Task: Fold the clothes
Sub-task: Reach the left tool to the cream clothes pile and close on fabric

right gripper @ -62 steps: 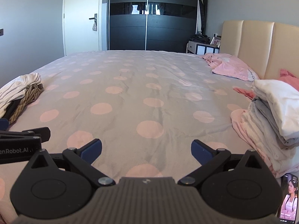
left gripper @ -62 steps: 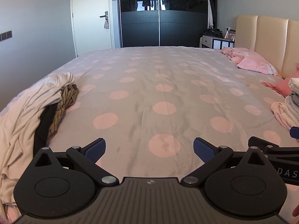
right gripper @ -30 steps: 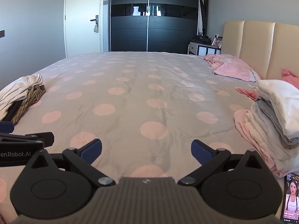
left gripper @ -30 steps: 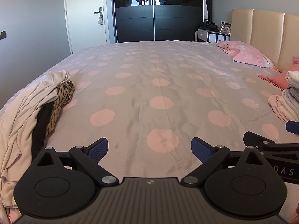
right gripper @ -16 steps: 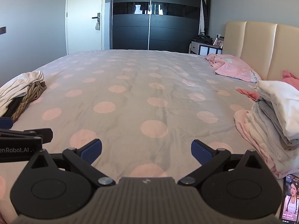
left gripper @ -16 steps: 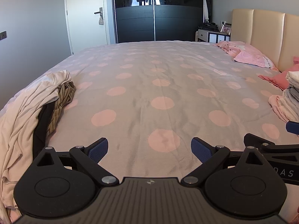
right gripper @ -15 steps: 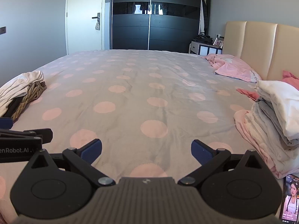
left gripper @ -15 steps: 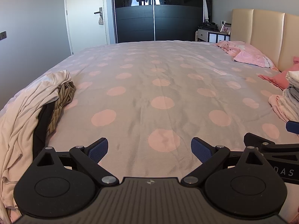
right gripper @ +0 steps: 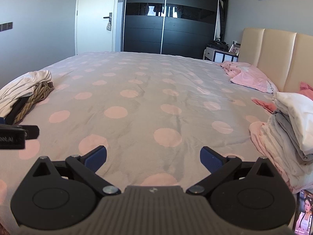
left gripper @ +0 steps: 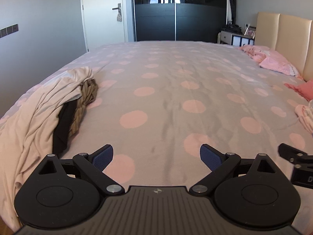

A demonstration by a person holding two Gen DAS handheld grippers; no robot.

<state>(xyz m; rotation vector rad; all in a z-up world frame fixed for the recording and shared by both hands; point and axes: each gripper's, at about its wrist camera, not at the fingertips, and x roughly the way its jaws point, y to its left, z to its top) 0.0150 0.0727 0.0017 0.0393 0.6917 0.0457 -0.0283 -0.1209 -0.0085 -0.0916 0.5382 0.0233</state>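
Both hand-held grippers [left gripper: 156,155] [right gripper: 153,156] gape wide, empty, over bedspread [left gripper: 166,90] between clothes heaps [left gripper: 49,105] [right gripper: 289,129].

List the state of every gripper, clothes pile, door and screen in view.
left gripper: open, empty
right gripper: open, empty
unfolded pile: crumpled, at the bed's left edge
folded stack: stacked on the right
wardrobe doors: shut
room door: shut
phone: screen lit
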